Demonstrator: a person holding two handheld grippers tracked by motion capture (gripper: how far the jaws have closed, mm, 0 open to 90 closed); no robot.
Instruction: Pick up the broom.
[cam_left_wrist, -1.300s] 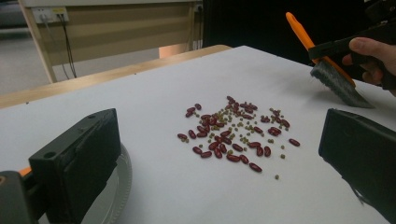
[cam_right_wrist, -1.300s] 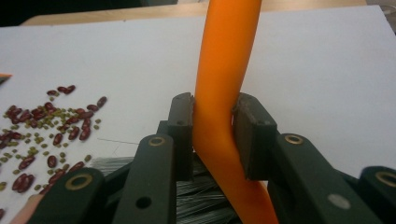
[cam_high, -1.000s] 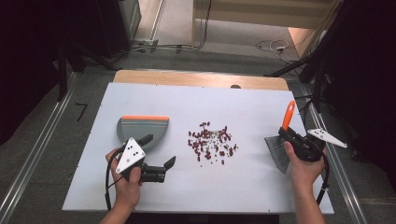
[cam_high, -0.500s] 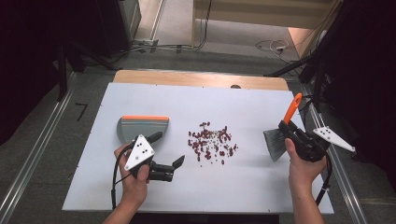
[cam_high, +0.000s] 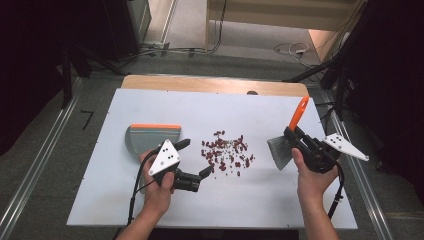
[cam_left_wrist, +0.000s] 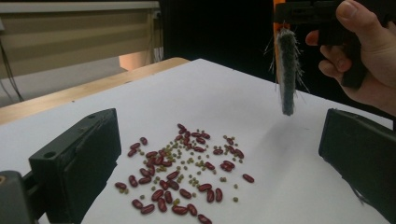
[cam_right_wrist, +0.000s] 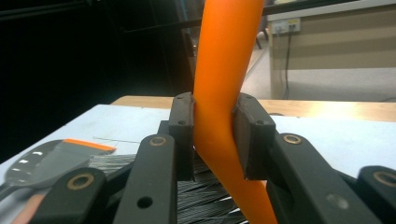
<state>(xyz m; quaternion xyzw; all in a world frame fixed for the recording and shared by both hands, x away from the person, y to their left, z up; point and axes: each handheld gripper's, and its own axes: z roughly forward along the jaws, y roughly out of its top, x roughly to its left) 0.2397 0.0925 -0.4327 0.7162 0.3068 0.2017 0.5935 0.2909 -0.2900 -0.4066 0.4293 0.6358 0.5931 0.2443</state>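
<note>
In right gripper view, right gripper (cam_right_wrist: 212, 140) clamps brush (cam_right_wrist: 224, 93) handle; left gripper (cam_left_wrist: 219, 154) open w/ beans (cam_left_wrist: 187, 172) ahead.

A lab: white-topped table (cam_high: 150, 107), floor cables (cam_high: 200, 50), dark metal framing.

Beans (cam_high: 227, 154) mid-table (cam_high: 250, 210), dustpan (cam_high: 150, 137) left of them, brush (cam_high: 285, 145) right — lifted clear.

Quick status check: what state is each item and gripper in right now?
Brush: lifted off the table, clamped by its orange handle.
Right gripper: shut on the brush handle.
Left gripper: open, holding nothing.
Dustpan: flat on the table, unheld.
Beans: scattered, unswept.
</note>
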